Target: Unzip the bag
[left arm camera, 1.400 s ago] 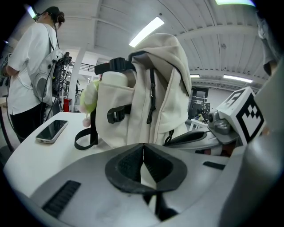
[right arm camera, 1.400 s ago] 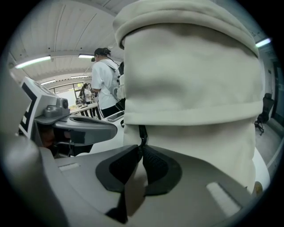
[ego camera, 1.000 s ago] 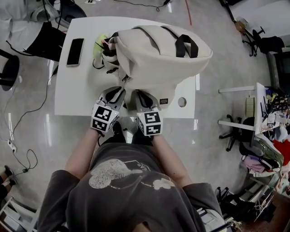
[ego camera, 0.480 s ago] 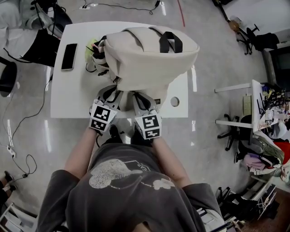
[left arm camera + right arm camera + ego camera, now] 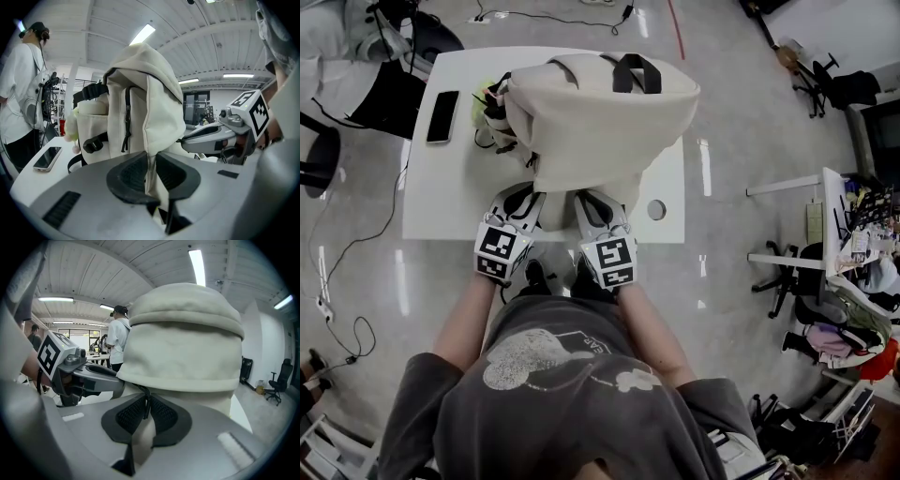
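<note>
A cream backpack [image 5: 598, 112] with a black handle [image 5: 636, 71] stands on the white table [image 5: 441, 202]. Both grippers hold its near bottom edge. My left gripper [image 5: 528, 194] has just been closing and now pinches a fold of the cream fabric [image 5: 151, 161] between its pads. In the right gripper view, my right gripper [image 5: 146, 409] is shut on a dark zipper pull [image 5: 146, 401] together with some fabric under the bag's bulging body [image 5: 183, 348]. A closed zipper with a black pull [image 5: 126, 123] runs down the bag's side in the left gripper view.
A black phone [image 5: 442, 90] lies at the table's far left. A yellow-green plush [image 5: 481, 105] and black straps [image 5: 502, 131] hang at the bag's left side. The table has a round hole [image 5: 656, 208] near its right front. A person [image 5: 23, 93] stands beyond the table.
Both grippers have risen with the bag's near edge. The bag has tipped further away and stands more on end.
</note>
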Demonstrator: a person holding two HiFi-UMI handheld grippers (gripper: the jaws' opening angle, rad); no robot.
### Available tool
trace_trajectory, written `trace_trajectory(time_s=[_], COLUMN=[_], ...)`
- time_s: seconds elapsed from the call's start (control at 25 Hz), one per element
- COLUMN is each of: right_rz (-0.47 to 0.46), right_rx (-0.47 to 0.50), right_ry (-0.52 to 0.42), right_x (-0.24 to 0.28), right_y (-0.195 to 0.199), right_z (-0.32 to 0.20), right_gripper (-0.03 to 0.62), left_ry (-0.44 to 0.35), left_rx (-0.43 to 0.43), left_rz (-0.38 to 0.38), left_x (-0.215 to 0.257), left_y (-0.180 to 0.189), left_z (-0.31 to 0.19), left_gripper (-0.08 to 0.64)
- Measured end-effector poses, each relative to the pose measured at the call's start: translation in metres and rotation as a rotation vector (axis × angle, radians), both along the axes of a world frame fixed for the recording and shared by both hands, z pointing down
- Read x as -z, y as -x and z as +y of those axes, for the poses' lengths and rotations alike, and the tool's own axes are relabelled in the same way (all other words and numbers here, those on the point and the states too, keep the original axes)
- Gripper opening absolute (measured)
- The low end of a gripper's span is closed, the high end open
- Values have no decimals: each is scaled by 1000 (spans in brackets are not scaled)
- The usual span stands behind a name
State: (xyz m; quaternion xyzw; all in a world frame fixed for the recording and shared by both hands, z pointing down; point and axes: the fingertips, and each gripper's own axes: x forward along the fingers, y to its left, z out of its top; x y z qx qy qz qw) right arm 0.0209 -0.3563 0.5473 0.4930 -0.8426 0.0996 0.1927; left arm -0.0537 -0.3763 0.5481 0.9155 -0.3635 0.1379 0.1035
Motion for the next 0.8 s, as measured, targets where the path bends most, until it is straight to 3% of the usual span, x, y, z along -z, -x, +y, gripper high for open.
trace_trajectory(time_s=[0.16,0.56,0.8], right_rz=[16,17,106], right_rx=[5,-160,-221], right_ry=[-8,-26,-36], right_x=[1,9,9], right_y=[-13,-112,-156], right_z=[0,-12,-21], right_gripper=[34,35,39], left_ry=[14,24,26], left_rx=[34,103,134], left_rz=[19,5,-11], left_x=[1,1,0], left_y=[1,1,2], left_z=[2,-2,-4], left_gripper=[62,63,63])
